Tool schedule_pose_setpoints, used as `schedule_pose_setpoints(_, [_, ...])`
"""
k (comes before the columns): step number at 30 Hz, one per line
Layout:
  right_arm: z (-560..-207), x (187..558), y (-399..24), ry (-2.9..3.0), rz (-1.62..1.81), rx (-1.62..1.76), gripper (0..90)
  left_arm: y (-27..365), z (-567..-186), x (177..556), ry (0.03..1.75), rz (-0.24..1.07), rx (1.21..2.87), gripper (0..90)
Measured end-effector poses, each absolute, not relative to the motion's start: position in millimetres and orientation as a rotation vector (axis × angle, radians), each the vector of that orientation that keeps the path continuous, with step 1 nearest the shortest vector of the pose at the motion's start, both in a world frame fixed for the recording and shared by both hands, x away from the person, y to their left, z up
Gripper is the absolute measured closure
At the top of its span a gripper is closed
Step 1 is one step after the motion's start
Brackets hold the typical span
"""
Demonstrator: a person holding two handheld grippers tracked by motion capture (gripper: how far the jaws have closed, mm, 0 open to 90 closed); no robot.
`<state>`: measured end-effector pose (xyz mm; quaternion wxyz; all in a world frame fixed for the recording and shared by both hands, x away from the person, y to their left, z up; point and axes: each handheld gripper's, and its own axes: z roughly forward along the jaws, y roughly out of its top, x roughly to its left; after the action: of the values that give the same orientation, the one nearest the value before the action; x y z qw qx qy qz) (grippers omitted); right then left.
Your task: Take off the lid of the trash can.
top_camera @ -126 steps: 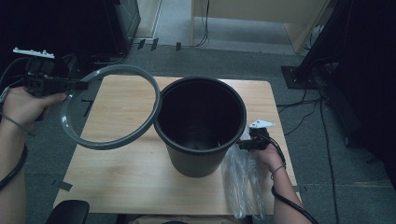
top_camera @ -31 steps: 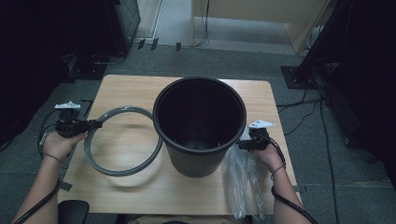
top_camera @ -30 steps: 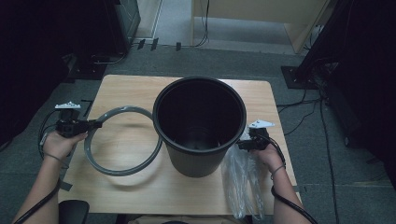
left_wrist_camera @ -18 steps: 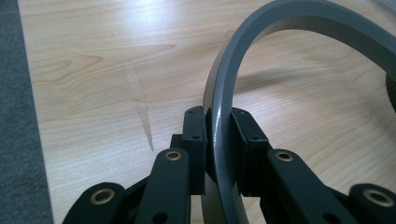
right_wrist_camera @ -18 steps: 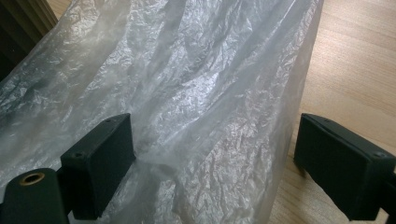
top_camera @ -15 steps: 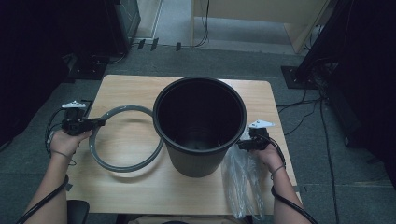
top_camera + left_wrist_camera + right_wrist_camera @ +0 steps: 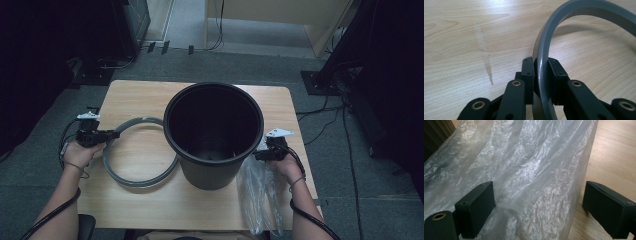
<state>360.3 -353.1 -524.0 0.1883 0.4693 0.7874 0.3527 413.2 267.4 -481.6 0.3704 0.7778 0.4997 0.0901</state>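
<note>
Gripping grey ring (image 7: 544,62) (no markings), L gripper (image 7: 541,75)

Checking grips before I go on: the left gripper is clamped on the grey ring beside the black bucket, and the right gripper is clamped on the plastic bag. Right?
Not quite. The right gripper is open: in the right gripper view its jaws stand wide apart over the plastic bag, not clamped on it. The rest holds: the left gripper is clamped on the grey ring beside the black bucket.
</note>
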Motion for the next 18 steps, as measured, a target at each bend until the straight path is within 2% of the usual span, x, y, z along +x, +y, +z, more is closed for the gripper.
schedule_pose_setpoints(18, [-524, 361, -353, 2.219, 0.996, 1.314, 10.3, 265, -501, 417, 1.295, 0.219, 2.024, 74.3])
